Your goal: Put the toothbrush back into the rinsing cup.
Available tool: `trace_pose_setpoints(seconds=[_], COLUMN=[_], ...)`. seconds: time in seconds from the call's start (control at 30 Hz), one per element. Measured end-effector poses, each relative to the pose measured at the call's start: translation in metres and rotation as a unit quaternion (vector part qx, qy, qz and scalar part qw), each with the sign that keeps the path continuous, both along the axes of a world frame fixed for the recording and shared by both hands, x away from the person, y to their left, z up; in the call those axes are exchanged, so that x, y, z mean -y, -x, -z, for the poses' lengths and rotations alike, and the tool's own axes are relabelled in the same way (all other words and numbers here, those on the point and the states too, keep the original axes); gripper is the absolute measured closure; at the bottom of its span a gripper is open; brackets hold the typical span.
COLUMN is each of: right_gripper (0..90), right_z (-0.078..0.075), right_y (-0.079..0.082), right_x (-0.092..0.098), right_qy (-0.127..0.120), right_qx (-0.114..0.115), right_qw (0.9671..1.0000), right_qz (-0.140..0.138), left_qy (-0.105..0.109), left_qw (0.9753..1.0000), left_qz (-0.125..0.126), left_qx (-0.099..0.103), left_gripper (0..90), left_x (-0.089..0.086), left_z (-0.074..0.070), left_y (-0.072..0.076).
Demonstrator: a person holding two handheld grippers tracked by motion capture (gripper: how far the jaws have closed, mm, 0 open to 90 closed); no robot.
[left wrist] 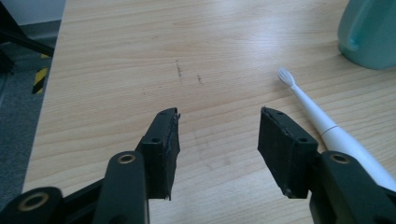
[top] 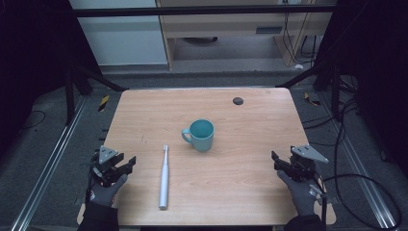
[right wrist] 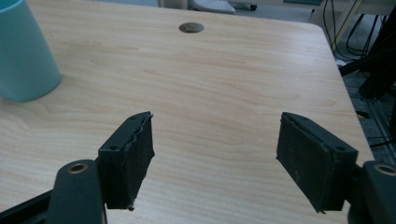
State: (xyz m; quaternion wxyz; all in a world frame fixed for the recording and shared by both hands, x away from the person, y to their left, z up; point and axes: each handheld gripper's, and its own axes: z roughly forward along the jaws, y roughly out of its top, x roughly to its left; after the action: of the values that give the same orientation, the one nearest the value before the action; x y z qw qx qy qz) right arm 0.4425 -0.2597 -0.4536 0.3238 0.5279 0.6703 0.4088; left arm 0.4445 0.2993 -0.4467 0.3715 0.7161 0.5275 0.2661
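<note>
So there's a light wood-grain table (top: 240,183) with rounded corners, and a teal ceramic-looking mug (top: 201,135) sits near the middle, handle on its left, nothing visible inside. Just beside it, toward the near left, a slim white electric toothbrush (top: 164,177) lies flat with its bristle head pointing at the far edge. The left gripper (left wrist: 218,140) hovers by the near-left edge, jaws spread wide with nothing between them. The right gripper (right wrist: 215,154) is at near right, also wide and empty. There's also a small dark round disc (top: 237,100) at far right.
</note>
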Motion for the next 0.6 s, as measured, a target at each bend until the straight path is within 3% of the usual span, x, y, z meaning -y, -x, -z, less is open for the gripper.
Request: trace_pose_setpoints(seconds=[0.3, 0.6], right_gripper=[32.3, 37.4], right_z=[0.007, 0.012], right_y=[0.007, 0.005], right_x=[-0.009, -0.015], right_qy=[0.015, 0.027], right_qx=[-0.018, -0.034], right_qw=[0.9993, 0.9982], right_qz=[-0.027, -0.042], left_qy=[0.018, 0.009], left_qw=[0.9990, 0.9962], left_qz=[0.036, 0.070], left_qx=[-0.019, -0.050], left_gripper=[44.8, 43.6], left_x=[0.020, 0.041], left_z=[0.002, 0.010], left_y=[0.009, 0.017])
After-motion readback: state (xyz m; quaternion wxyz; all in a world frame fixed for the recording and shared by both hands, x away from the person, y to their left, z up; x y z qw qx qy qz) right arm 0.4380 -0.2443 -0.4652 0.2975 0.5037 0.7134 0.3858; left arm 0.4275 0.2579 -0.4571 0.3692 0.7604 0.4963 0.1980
